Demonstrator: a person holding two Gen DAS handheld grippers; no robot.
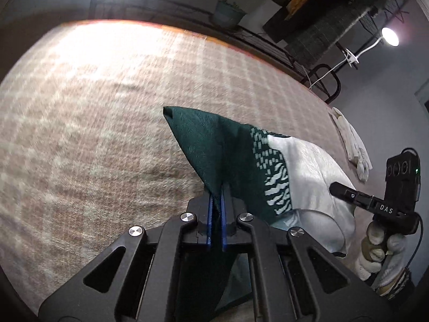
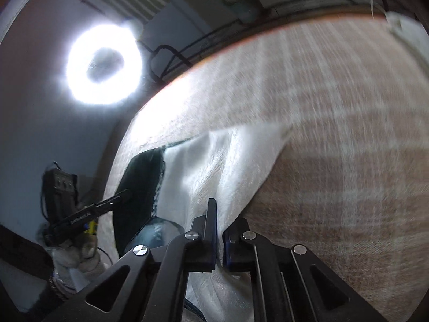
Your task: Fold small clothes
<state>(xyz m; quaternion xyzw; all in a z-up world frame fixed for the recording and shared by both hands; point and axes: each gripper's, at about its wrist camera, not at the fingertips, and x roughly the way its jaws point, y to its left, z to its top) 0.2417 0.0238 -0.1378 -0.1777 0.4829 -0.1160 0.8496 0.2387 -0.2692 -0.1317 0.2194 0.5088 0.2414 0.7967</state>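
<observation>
A small garment, dark green at one end [image 1: 206,145] and white at the other [image 1: 313,171], hangs lifted above a checked beige-brown bedcover [image 1: 107,123]. My left gripper [image 1: 217,196] is shut on its green edge. My right gripper [image 2: 218,214] is shut on its white part [image 2: 214,161]. The right gripper also shows in the left wrist view [image 1: 337,187], touching the white cloth. The left gripper also shows in the right wrist view [image 2: 126,194] at the green end [image 2: 142,177]. Both hands wear white gloves.
A crumpled white cloth [image 1: 354,147] lies near the bedcover's right edge. A ring light [image 2: 103,65] and a lamp [image 1: 390,36] shine beyond the bed. A metal rail [image 1: 268,45] and a potted plant [image 1: 228,13] stand behind it.
</observation>
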